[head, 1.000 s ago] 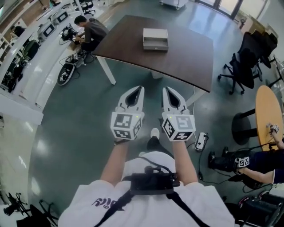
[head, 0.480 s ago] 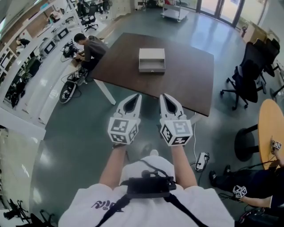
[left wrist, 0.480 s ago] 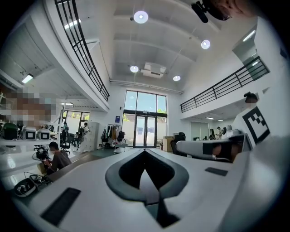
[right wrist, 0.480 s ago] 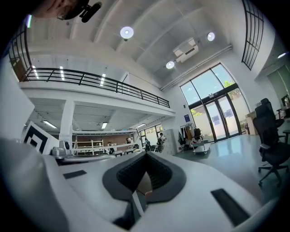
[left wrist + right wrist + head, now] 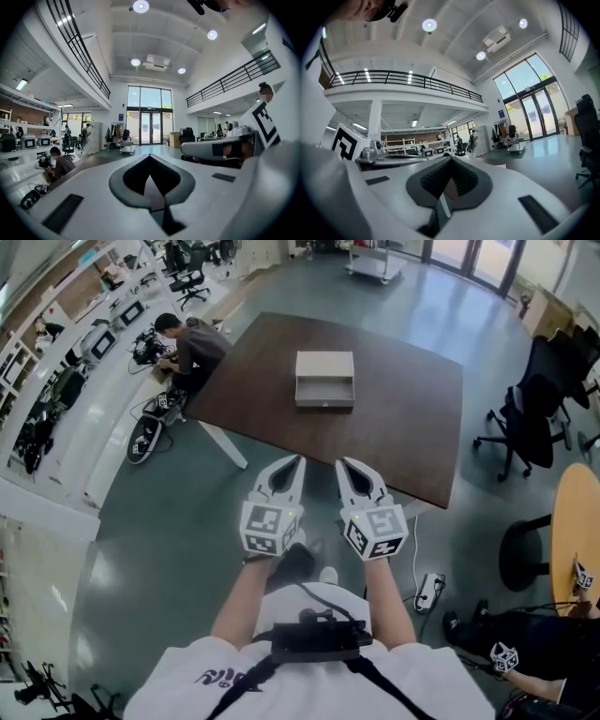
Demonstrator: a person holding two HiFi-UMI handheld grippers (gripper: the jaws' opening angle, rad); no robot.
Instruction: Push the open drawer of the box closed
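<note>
One pale box (image 5: 325, 364) at twelve o'clock in the head view, set near the middle of a dark table (image 5: 403, 442). On its six o'clock face, the drawer (image 5: 325, 394), pulled out toward the wearer with its hollow showing. Placed that way, probably, for closing by one straight push toward twelve o'clock. Untouched for now, and well apart from both tools, with the table's near edge and a stretch of floor between.

Next outward, at six o'clock from the box, the left gripper (image 5: 297, 461) and the right gripper (image 5: 343, 463), side by side and aimed up the picture at the drawer front. Both pressed together at the tips and pinching nothing, as shown plainly in each gripper view. Held closed, most likely, to serve as blunt pushers, since pushing needs no grasp. Kept level and parallel, seemingly to meet the drawer front squarely.

Judged as approach only, with the closing push not yet begun.

Farther out, a seated person (image 5: 192, 343) at ten o'clock beside the table's left corner and office chairs (image 5: 525, 399) at three o'clock. Neither in the line between grippers and drawer.
</note>
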